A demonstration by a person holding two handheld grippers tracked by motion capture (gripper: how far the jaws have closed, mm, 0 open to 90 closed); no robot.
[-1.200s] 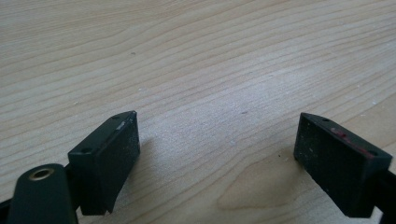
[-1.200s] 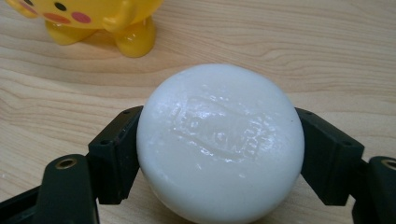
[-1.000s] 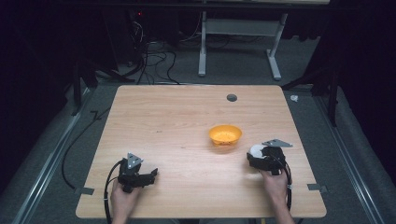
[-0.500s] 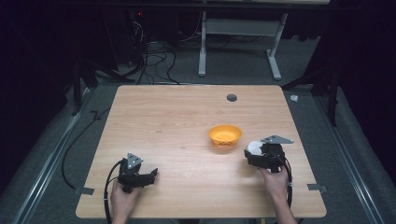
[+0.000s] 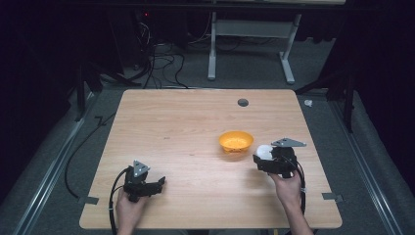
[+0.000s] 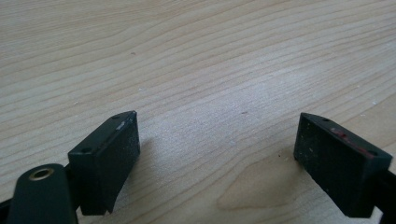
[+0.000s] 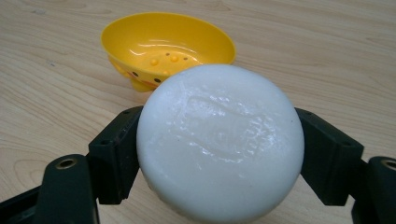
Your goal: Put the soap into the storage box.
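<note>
Right tool [image 5: 261, 157] clamped on a round white bar of soap [image 7: 219, 142], one jaw pressed on each side of it, jaws about half apart around the bar. In the right gripper view the soap sits between both black jaws, flat glossy face toward the camera, faint stamped mark in the middle. In the high view the soap [image 5: 264, 151] shows as a white blob at the front of the right tool, over the right part of the bench [image 5: 186, 122], near the front edge. Whether the bar is clear of the wood cannot be told from the frames.

Yellow soap dish [image 5: 236, 141] stands on the bench just beside the soap, to its left and a bit farther from the person. In the right gripper view the dish [image 7: 168, 44] lies right behind the bar, upright, small holes in its bottom, nothing in it. Soap and dish close together, not clearly touching.

Left tool [image 5: 159, 183] at the front left of the bench, well apart from soap and dish, held in the left hand [image 5: 128, 208]. In the left gripper view the left tool [image 6: 217, 156] has its jaws spread wide with bare wood between them, holding nothing, low over the bench top. Right hand [image 5: 288, 188] grips the right tool from behind, cable trailing back along the wrist.
</note>
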